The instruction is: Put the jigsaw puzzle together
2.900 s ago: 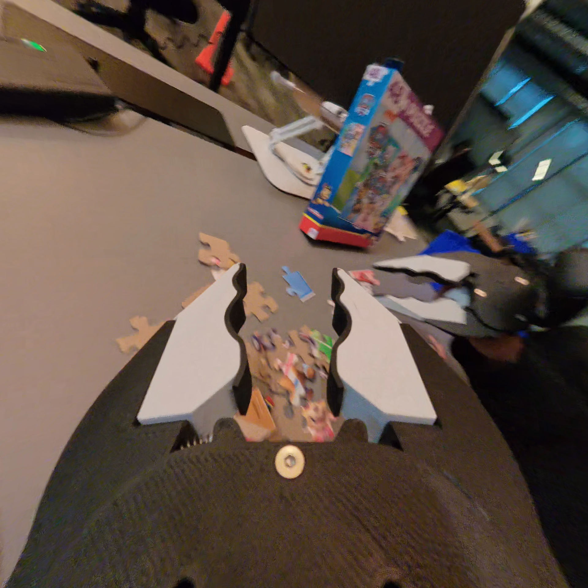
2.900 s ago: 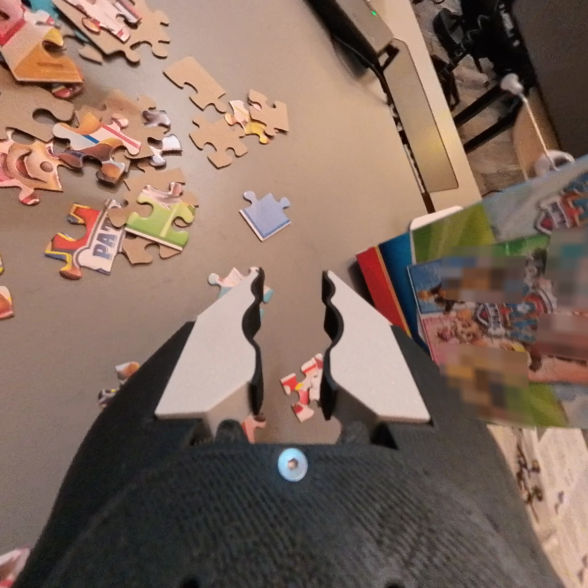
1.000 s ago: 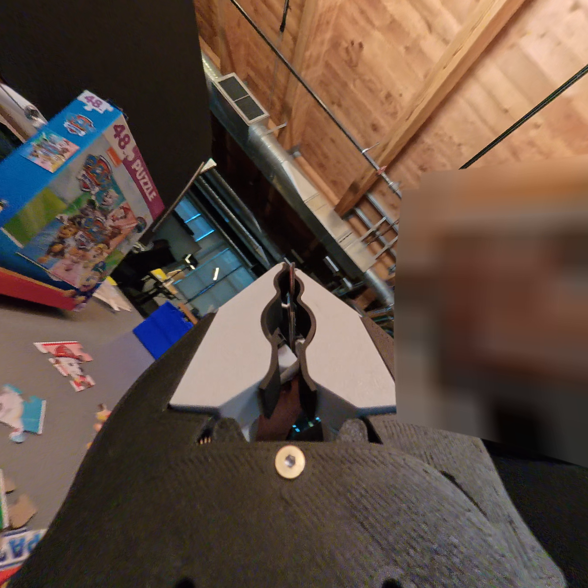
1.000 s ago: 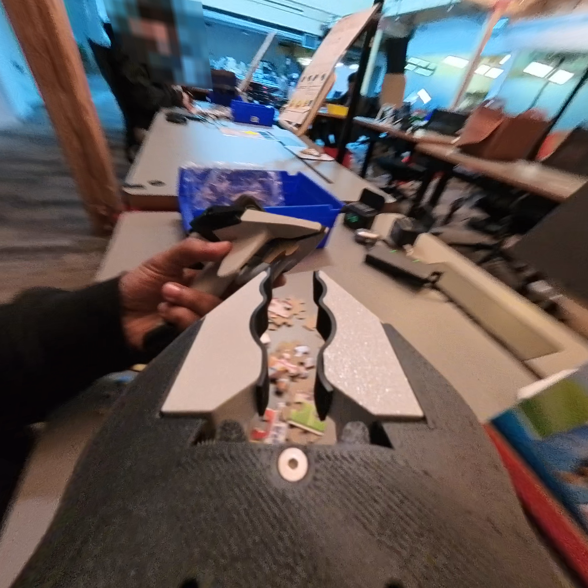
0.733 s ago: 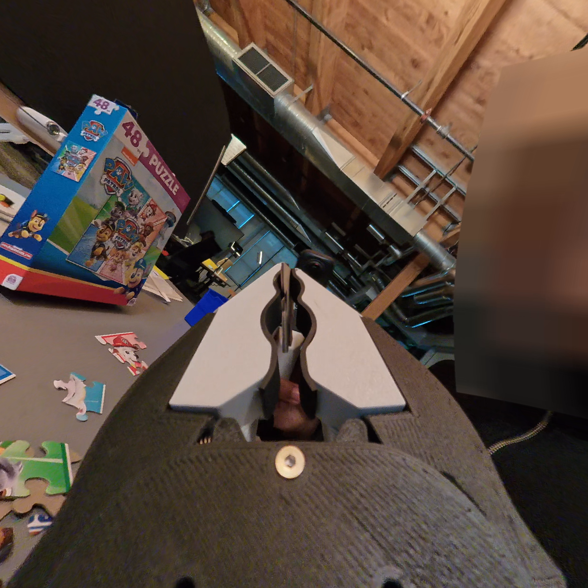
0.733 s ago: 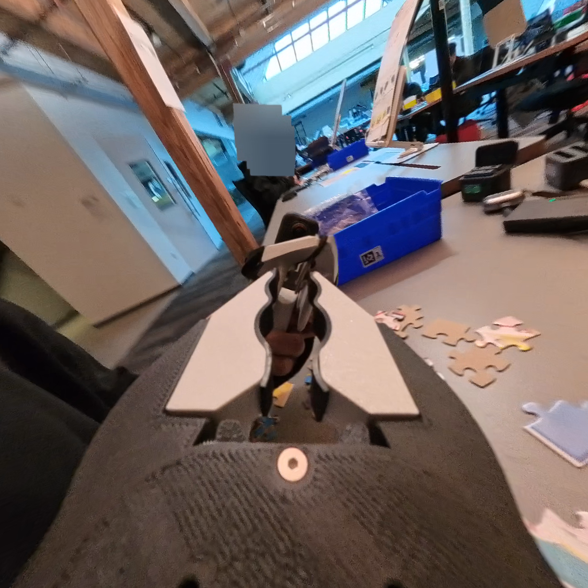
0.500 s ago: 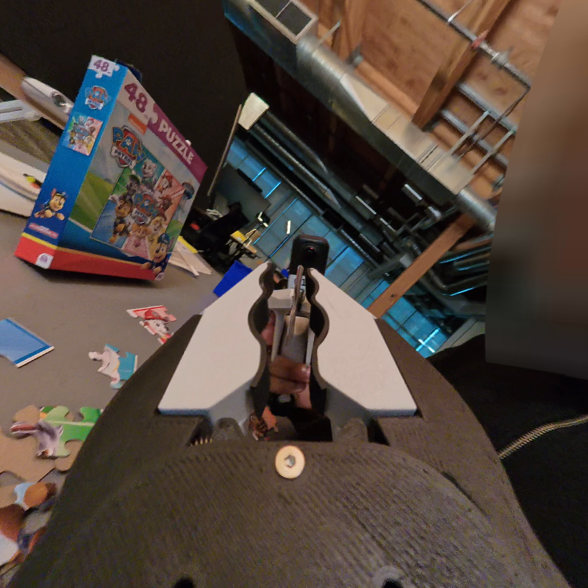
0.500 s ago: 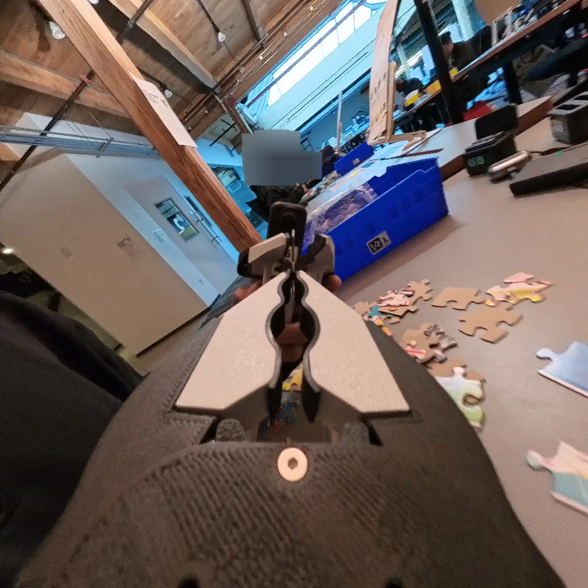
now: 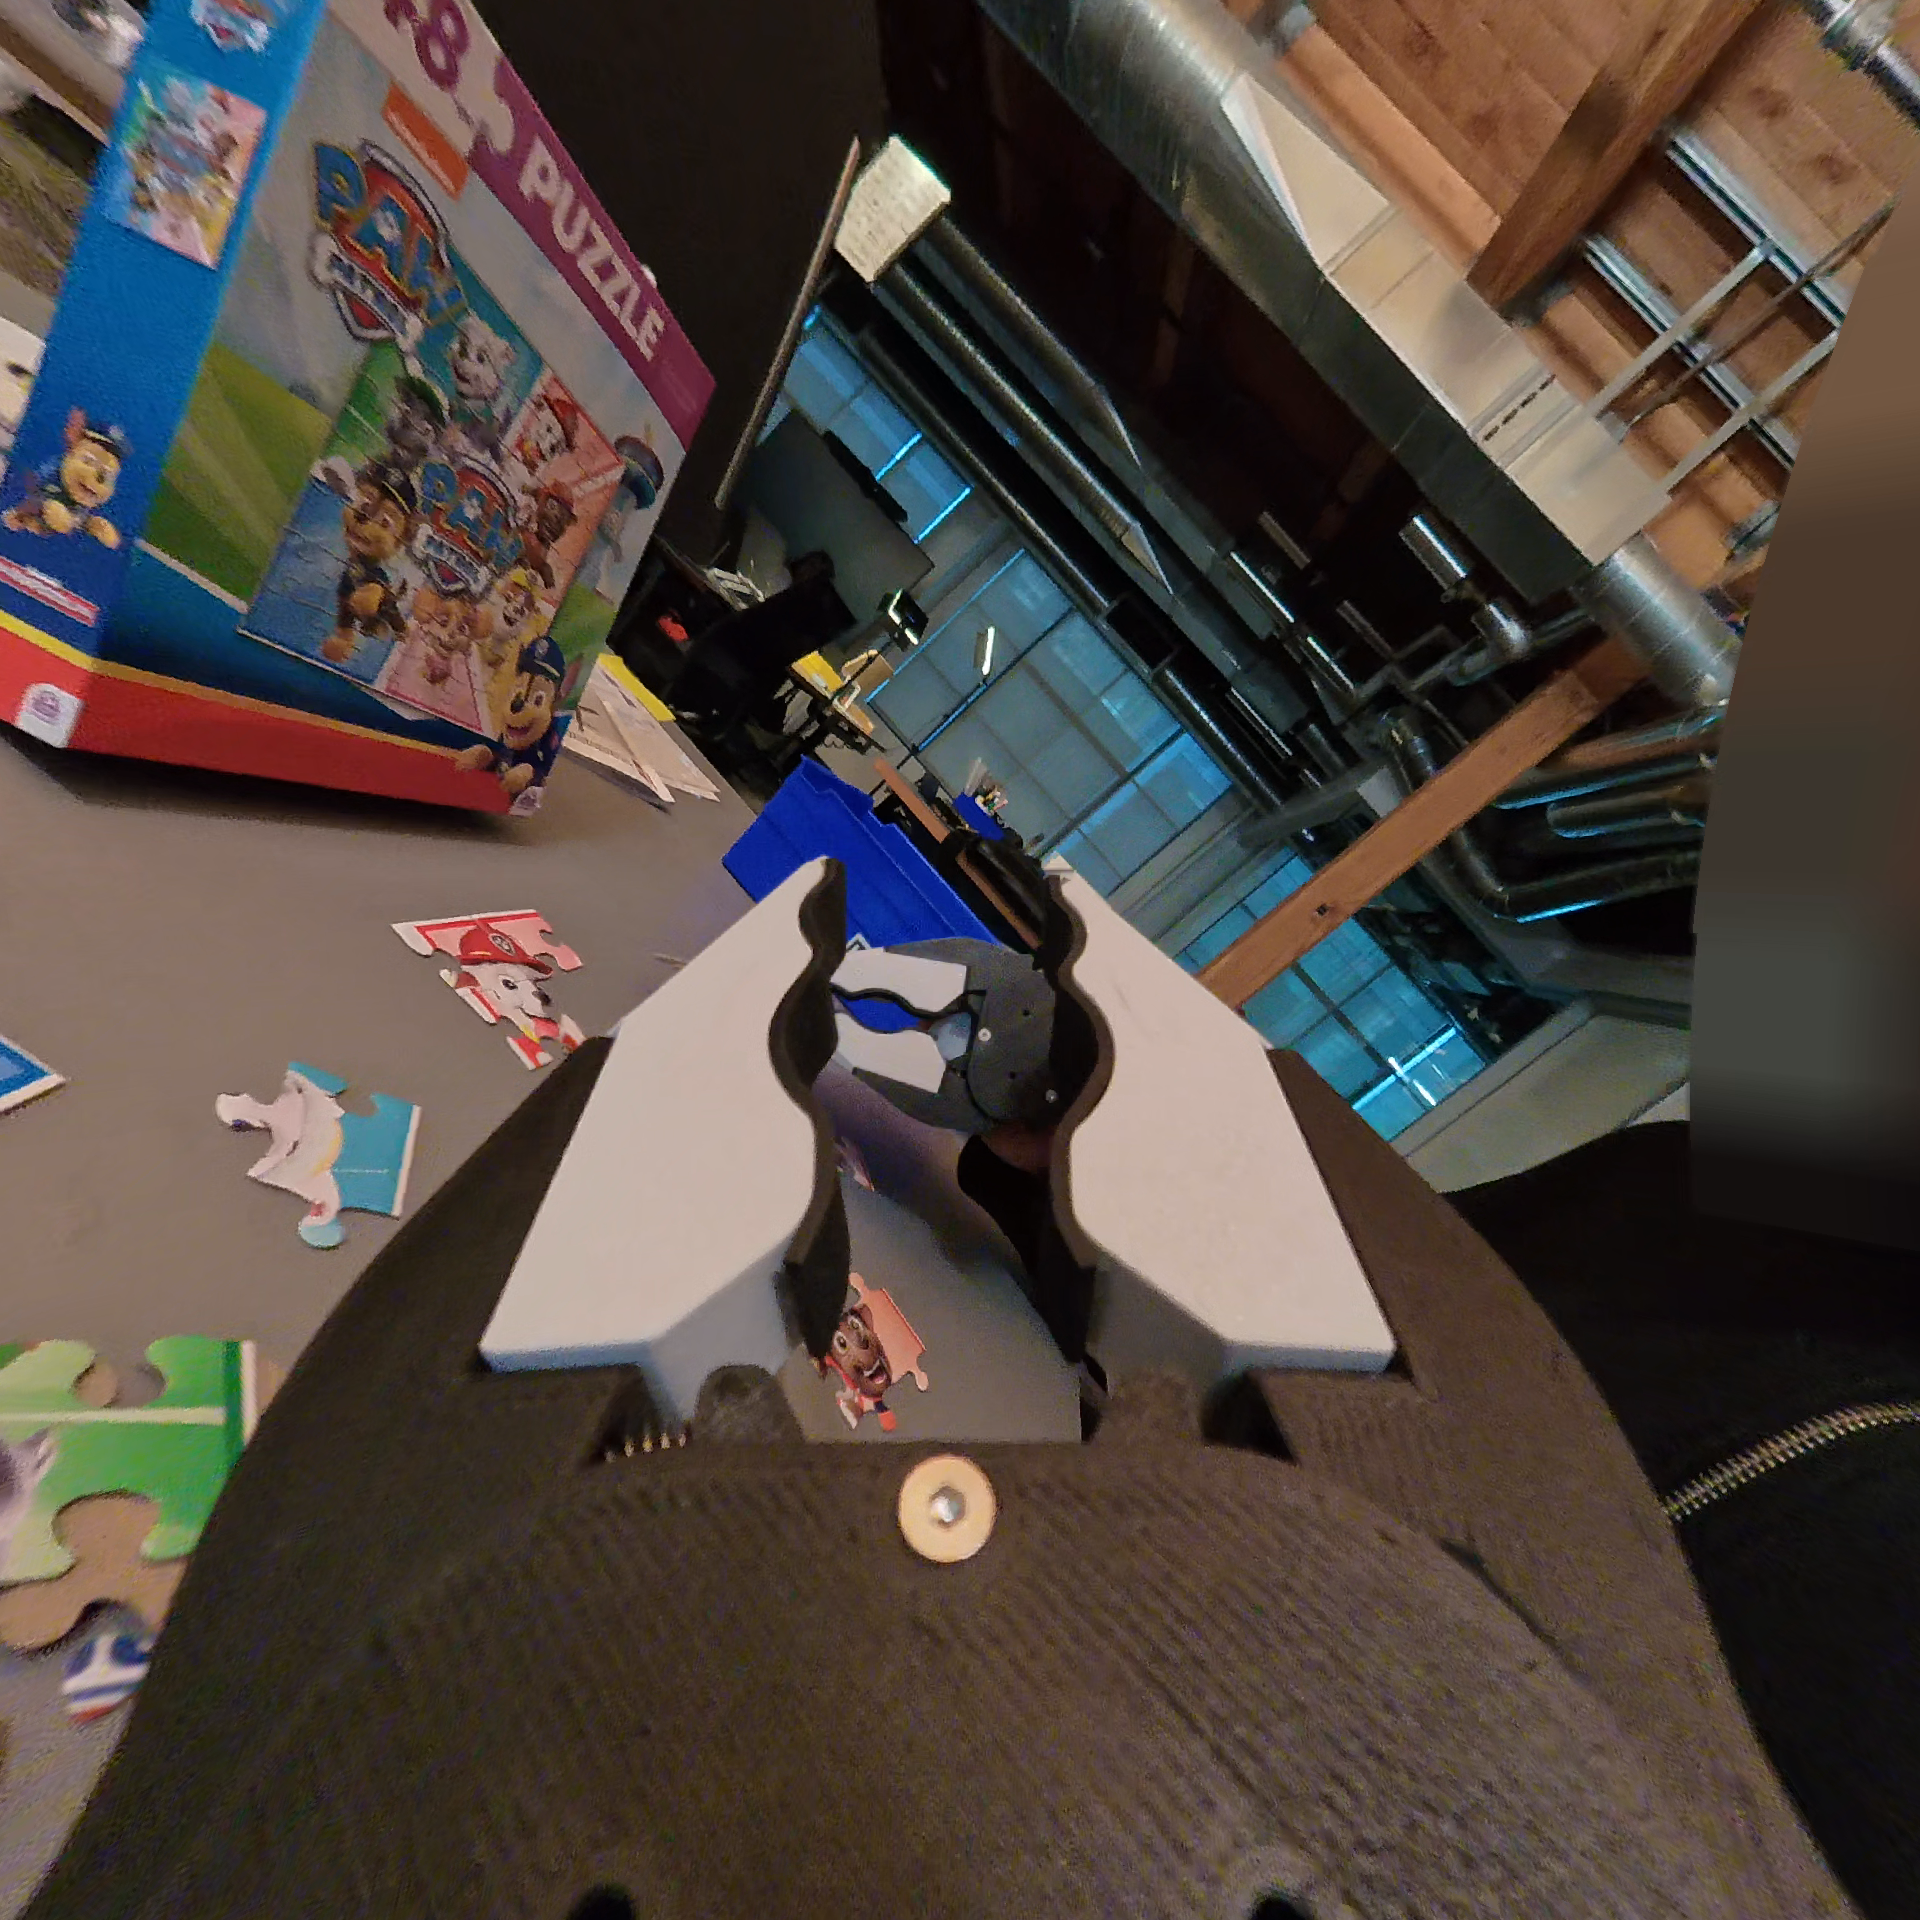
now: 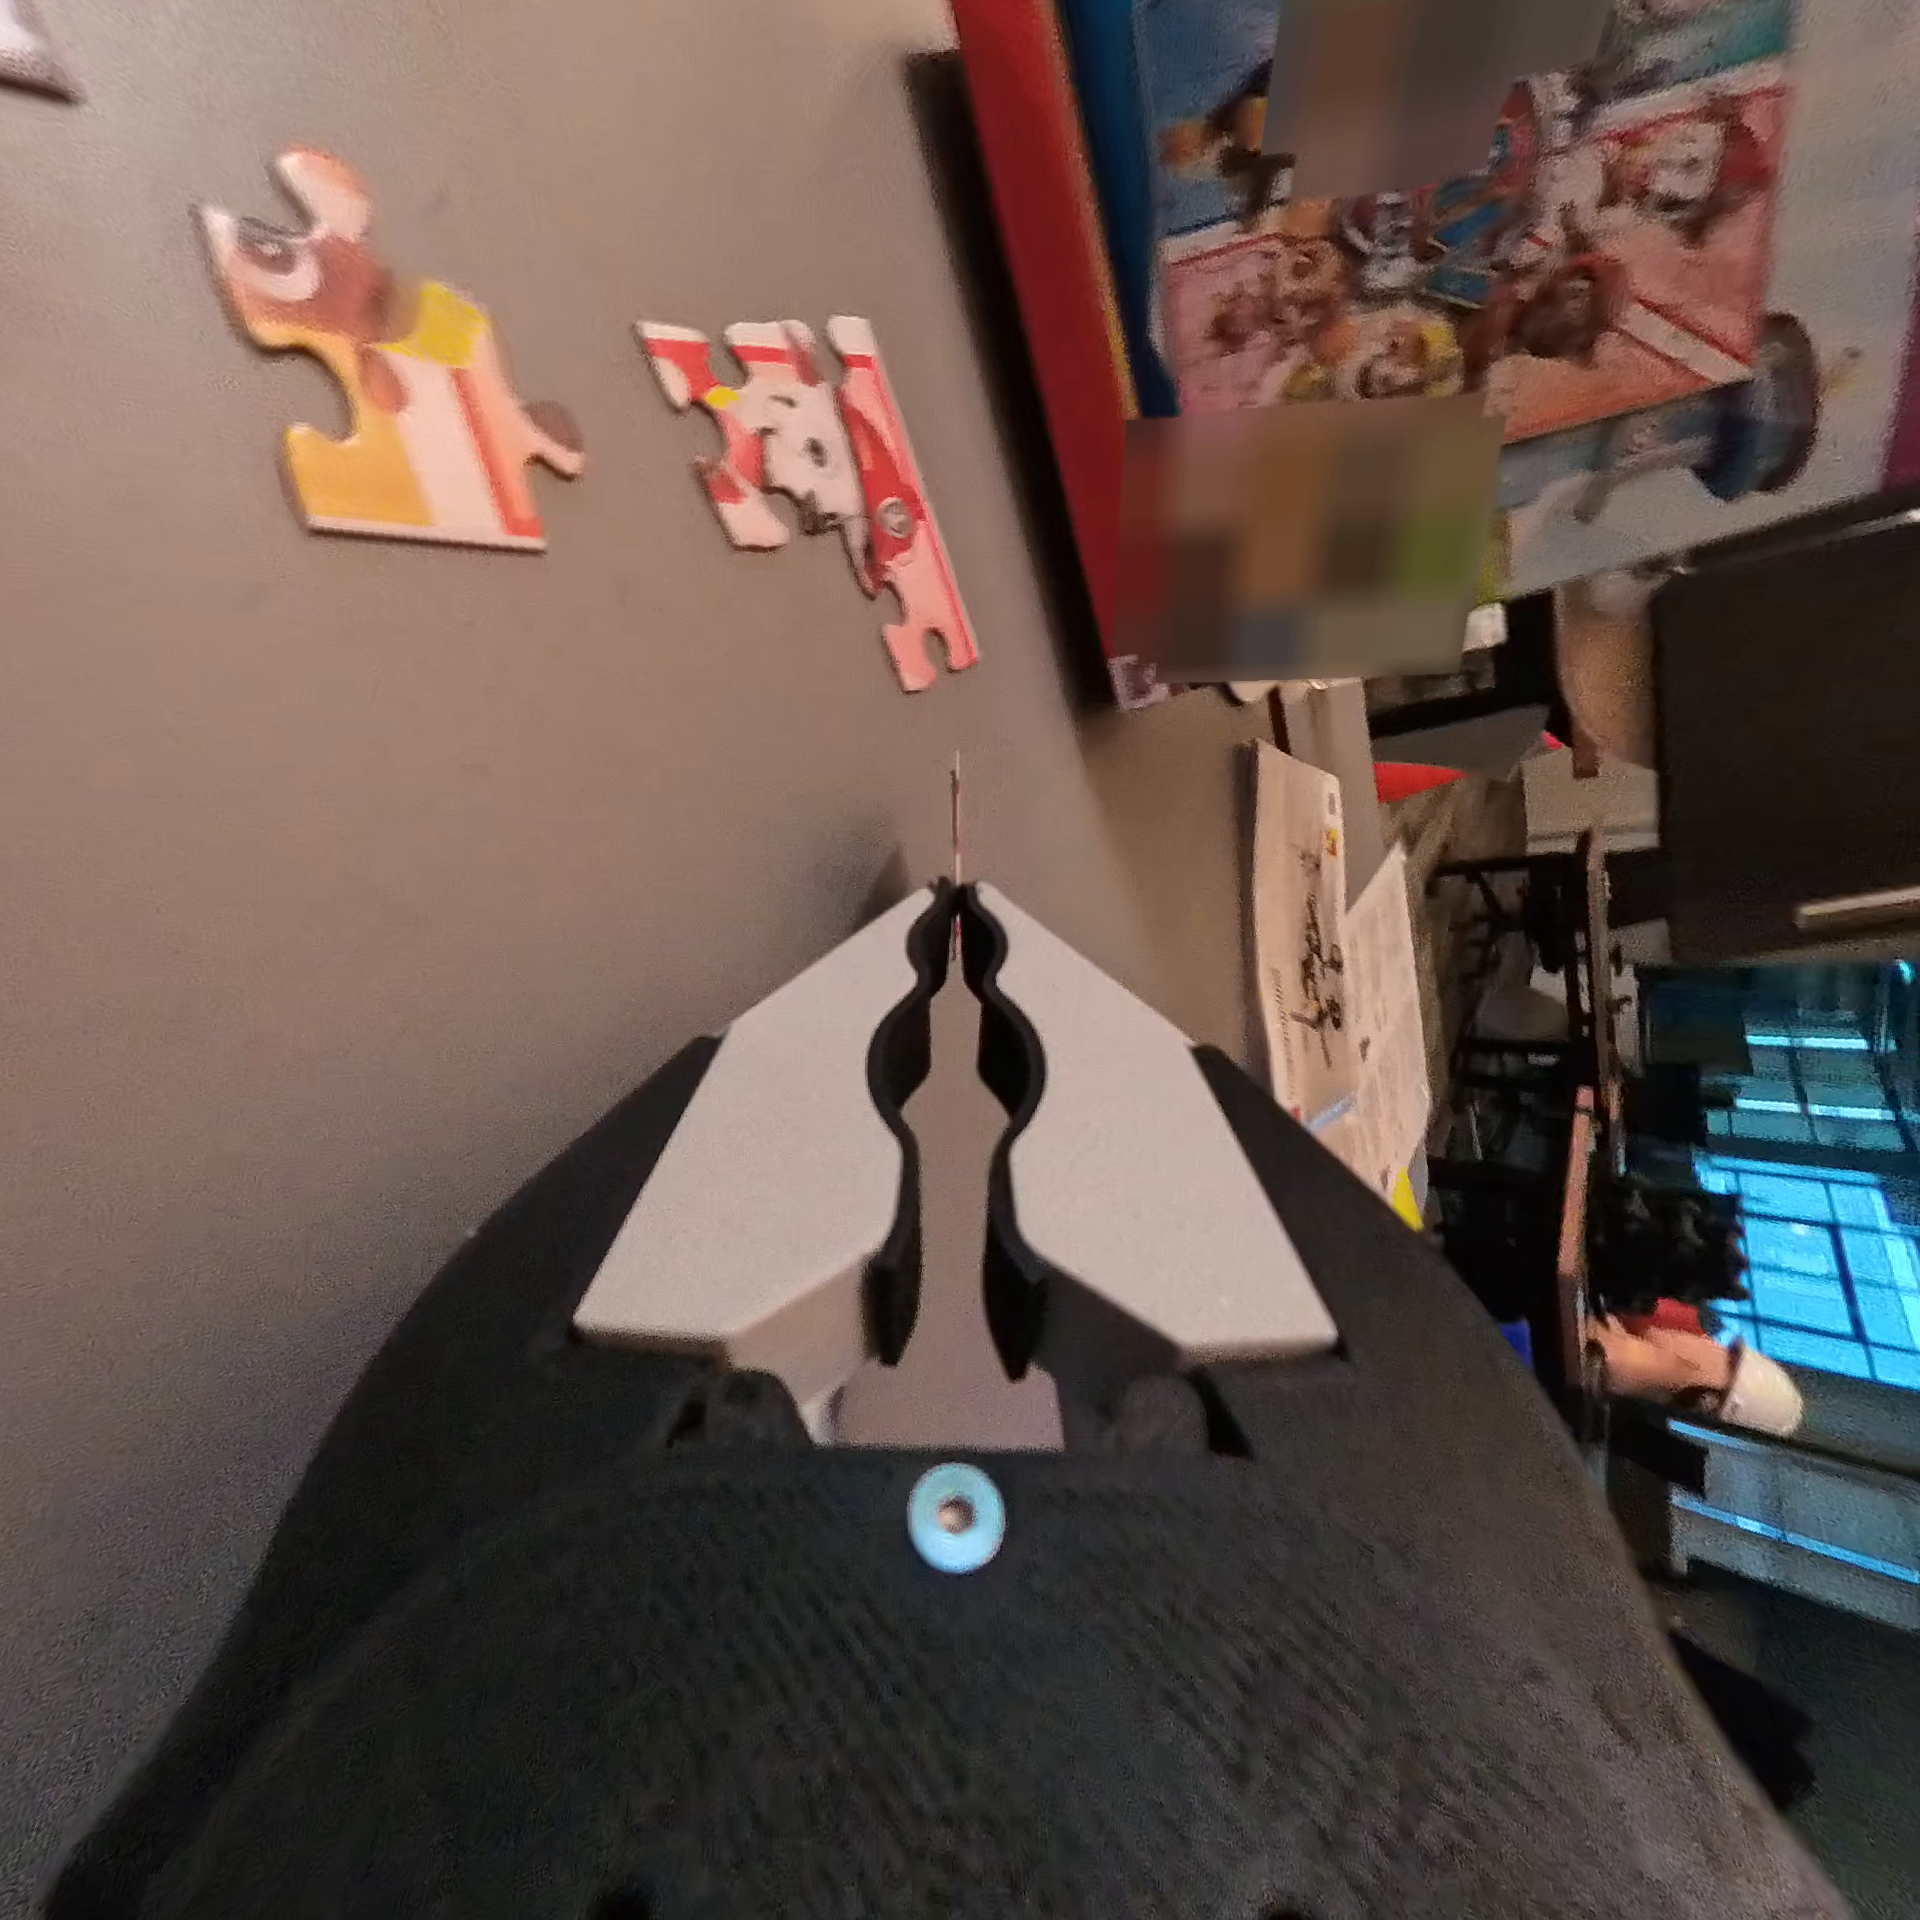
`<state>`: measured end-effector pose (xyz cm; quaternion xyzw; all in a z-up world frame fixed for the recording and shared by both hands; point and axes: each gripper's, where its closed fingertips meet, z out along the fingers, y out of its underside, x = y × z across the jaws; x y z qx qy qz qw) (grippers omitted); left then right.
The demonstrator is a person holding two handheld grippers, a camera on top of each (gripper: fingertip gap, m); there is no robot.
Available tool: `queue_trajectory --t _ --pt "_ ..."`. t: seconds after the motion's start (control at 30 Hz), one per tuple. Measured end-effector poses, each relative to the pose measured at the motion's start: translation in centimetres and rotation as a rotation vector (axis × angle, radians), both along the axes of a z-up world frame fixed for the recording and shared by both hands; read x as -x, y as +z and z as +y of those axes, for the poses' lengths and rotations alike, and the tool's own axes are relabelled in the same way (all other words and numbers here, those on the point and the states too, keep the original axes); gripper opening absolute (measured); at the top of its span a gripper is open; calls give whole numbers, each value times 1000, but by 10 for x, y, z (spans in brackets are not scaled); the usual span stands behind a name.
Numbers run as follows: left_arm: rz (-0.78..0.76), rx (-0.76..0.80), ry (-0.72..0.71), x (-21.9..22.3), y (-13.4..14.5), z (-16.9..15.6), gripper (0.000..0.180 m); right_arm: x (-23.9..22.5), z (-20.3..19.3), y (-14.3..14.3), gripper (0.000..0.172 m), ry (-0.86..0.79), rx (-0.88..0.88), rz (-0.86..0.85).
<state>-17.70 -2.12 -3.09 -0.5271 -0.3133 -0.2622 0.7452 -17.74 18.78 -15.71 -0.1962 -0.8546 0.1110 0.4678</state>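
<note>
My right gripper [image 10: 956, 894] is shut on a thin puzzle piece [image 10: 954, 821], seen edge-on and sticking out past the fingertips above the grey table [image 10: 416, 831]. My left gripper [image 9: 940, 883] is open and holds nothing. Between its fingers, in the left wrist view, the right gripper [image 9: 925, 1023] shows a short way ahead. A piece with a dog picture [image 9: 873, 1351] lies on the table under the left fingers. A red and white piece [image 9: 499, 977] lies to the left; it also shows in the right wrist view [image 10: 821, 468].
The puzzle box [image 9: 312, 416] stands at the table's far side, with papers [image 10: 1320, 987] beside it. A blue bin [image 9: 821, 842] sits beyond the left fingertips. Loose pieces lie about: white and teal [image 9: 322, 1143], green [image 9: 104, 1444], yellow and red [image 10: 395, 395]. About 25 cm separates my left fingertips from my right.
The left gripper held the piece edge-on; the right gripper shut on it. The left gripper then opened and let go. The right gripper swung away towards the table with the piece.
</note>
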Motion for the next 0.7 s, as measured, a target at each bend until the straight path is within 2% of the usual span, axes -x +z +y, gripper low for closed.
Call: queue_trajectory --t 0.17,0.27,0.4,0.5,0.57,0.7 --pt "7 48 -8 -4 -3 18 36 -12 -9 -10 1 77 49 -41" --pt "6 71 -12 -5 -6 25 36 -21 -11 -12 32 86 166 -102" --pt "5 91 -24 -5 -8 35 36 -24 -2 2 33 55 291 -96" --pt "12 107 -42 -6 -9 46 36 -24 -2 -6 36 5 432 -210" --pt "18 116 -59 -7 -10 54 37 -25 -9 -15 47 -13 538 -317" --pt "27 125 -74 -9 -10 66 37 -22 -11 -22 54 -31 597 -398"
